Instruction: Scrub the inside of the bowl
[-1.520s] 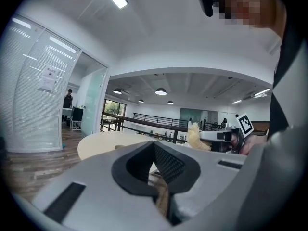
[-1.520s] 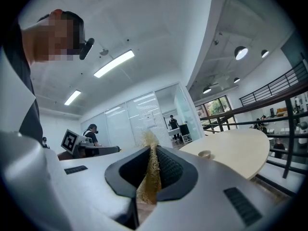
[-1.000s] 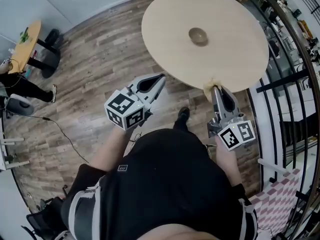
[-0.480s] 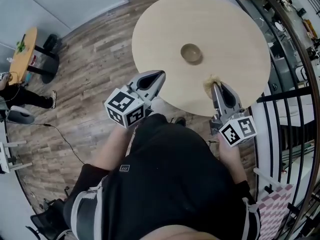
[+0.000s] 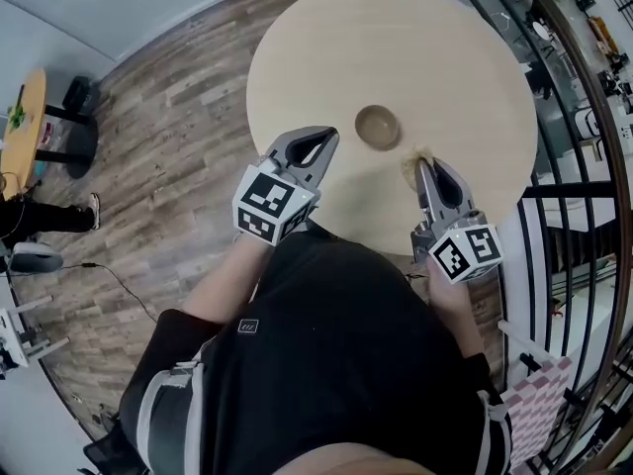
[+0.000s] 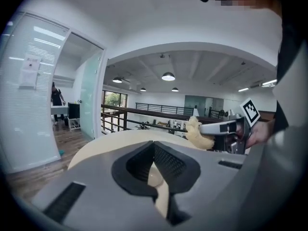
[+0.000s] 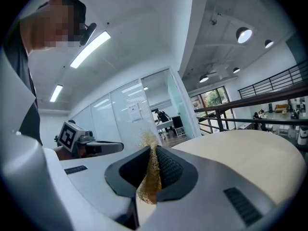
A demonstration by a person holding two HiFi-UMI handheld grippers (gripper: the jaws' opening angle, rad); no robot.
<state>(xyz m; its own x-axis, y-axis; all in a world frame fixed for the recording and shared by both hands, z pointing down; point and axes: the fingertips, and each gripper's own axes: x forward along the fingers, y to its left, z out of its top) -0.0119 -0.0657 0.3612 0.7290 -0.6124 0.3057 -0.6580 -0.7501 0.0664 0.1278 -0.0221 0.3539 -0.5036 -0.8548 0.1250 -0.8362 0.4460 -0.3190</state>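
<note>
On the round worktop (image 5: 326, 47), near its middle, the bowl (image 5: 377, 127) sat upright and alone, just beyond the tips of both tools and touching neither. The left hand-held gripper (image 5: 318, 148) had its jaws pressed together with nothing between them, which its own view (image 6: 154, 146) confirmed. The right hand-held gripper (image 5: 422, 166) was pinching a scrubber (image 5: 416, 158), a pale yellowish fibrous tuft that stuck out past the pads in its own view (image 7: 150, 170).

The step in hand looked to be the approach, with no scrubbing begun. To do it well, the left jaws would probably need to spread and take the near rim, or press down on it, before any rubbing. The bowl seemed small and light, and the worktop smooth, so an unsteadied bowl could skate away or tip. The right tool would then have to dip so that the tuft, not the hard jaw tips, met the inner wall, and work round the wall and the bottom with modest pressure.

The bowl was a small, round, dull brown thing with a darker hollow; whether the inside was dirty could not be told from that far off
</note>
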